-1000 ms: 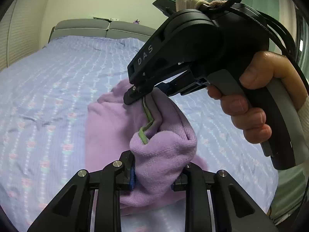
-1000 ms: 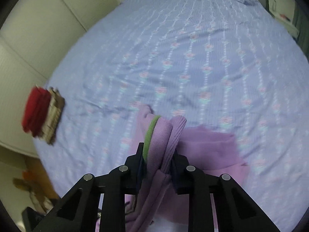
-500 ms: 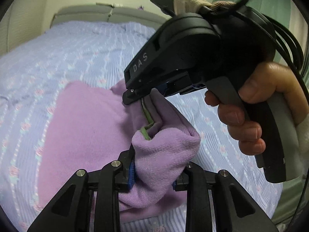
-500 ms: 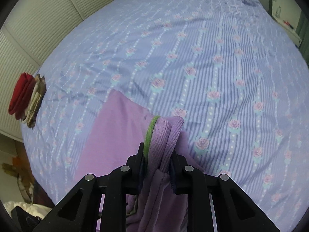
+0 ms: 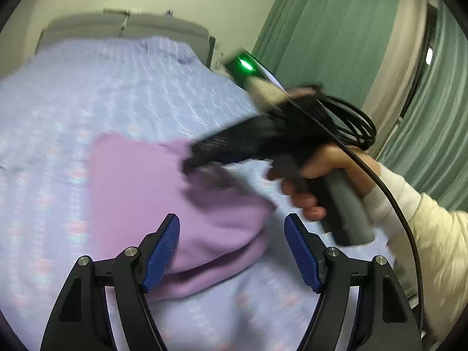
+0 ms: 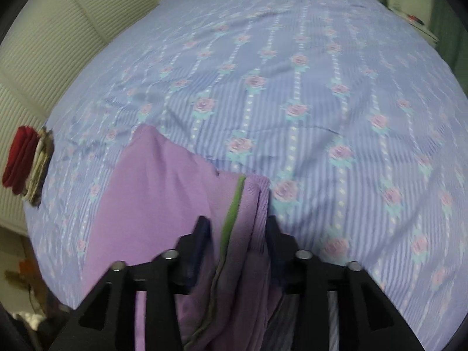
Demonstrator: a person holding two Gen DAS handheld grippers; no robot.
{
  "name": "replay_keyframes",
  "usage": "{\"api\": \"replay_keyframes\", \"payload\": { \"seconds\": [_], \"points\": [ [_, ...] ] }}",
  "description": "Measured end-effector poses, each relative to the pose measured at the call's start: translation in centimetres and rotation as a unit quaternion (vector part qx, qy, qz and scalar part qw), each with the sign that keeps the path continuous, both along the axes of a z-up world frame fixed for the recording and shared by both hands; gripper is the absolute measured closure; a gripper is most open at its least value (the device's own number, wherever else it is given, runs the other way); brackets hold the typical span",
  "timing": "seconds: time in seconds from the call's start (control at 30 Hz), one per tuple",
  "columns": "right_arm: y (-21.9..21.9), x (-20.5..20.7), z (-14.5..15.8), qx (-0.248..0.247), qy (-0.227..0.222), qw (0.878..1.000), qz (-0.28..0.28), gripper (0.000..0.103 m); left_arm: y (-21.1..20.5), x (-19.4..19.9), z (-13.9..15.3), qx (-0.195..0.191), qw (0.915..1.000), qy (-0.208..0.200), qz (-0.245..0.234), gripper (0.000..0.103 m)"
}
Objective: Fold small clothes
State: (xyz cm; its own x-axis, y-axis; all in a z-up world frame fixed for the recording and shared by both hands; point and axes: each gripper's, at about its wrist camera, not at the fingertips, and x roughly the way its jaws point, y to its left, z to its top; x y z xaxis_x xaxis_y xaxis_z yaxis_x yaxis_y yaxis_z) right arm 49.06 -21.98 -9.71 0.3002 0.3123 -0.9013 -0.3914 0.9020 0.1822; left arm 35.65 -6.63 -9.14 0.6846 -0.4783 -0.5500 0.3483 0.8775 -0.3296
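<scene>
A small purple garment (image 5: 140, 193) with a green trim lies partly folded on the bed (image 5: 87, 87). My left gripper (image 5: 232, 248) is open, its blue pads on either side of the garment's near fold, not pinching it. My right gripper (image 6: 238, 234) has its jaws a little apart around the garment's trimmed edge (image 6: 234, 204), with cloth still between them; whether they still grip it is unclear. In the left wrist view the right gripper (image 5: 193, 163) is blurred, its tips on the far side of the garment.
The bed has a lilac flowered sheet (image 6: 292, 87). A stack of folded clothes, red on top (image 6: 20, 161), sits at the bed's left edge. Green curtains (image 5: 351, 44) hang to the right, a grey headboard (image 5: 125, 26) is at the far end.
My left gripper has opened and let go of the purple fold. The garment has dropped flatter onto the bed. My right gripper's jaws have widened a little and it has moved lower.
</scene>
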Motion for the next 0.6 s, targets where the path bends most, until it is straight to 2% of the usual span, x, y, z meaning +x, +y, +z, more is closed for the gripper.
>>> {"api": "replay_keyframes", "payload": {
  "seconds": [0.07, 0.13, 0.2, 0.27, 0.33, 0.47, 0.6],
  "points": [
    [-0.4, -0.9, 0.4, 0.003, -0.004, 1.000, -0.013, 0.049, 2.5, -0.7, -0.1, 0.017, 0.9998, -0.012, 0.004, 0.030],
    [-1.1, -2.8, 1.3, 0.008, -0.027, 0.999, -0.036, 0.047, 4.7, -1.7, -0.5, 0.044, 0.9988, -0.020, 0.004, 0.030],
    [-2.0, -5.0, 2.7, 0.016, -0.067, 0.996, -0.055, 0.047, 6.5, -2.8, -1.2, 0.062, 0.9978, -0.019, 0.006, 0.030],
    [-2.1, -7.6, 4.0, -0.005, -0.115, 0.991, -0.062, 0.047, 7.9, -3.4, -2.3, 0.081, 0.9964, -0.023, 0.006, 0.030],
    [-2.0, -10.4, 5.1, -0.006, -0.156, 0.986, -0.059, 0.047, 7.8, -3.9, -3.0, 0.102, 0.9945, -0.024, -0.005, 0.033],
    [-2.5, -12.3, 5.5, 0.020, -0.162, 0.984, -0.073, 0.047, 6.2, -3.5, -4.1, 0.117, 0.9926, -0.021, -0.025, 0.038],
    [-3.4, -13.0, 4.9, 0.035, -0.169, 0.981, -0.094, 0.048, 3.8, -3.7, -4.8, 0.160, 0.9861, -0.038, -0.023, 0.043]
  ]
}}
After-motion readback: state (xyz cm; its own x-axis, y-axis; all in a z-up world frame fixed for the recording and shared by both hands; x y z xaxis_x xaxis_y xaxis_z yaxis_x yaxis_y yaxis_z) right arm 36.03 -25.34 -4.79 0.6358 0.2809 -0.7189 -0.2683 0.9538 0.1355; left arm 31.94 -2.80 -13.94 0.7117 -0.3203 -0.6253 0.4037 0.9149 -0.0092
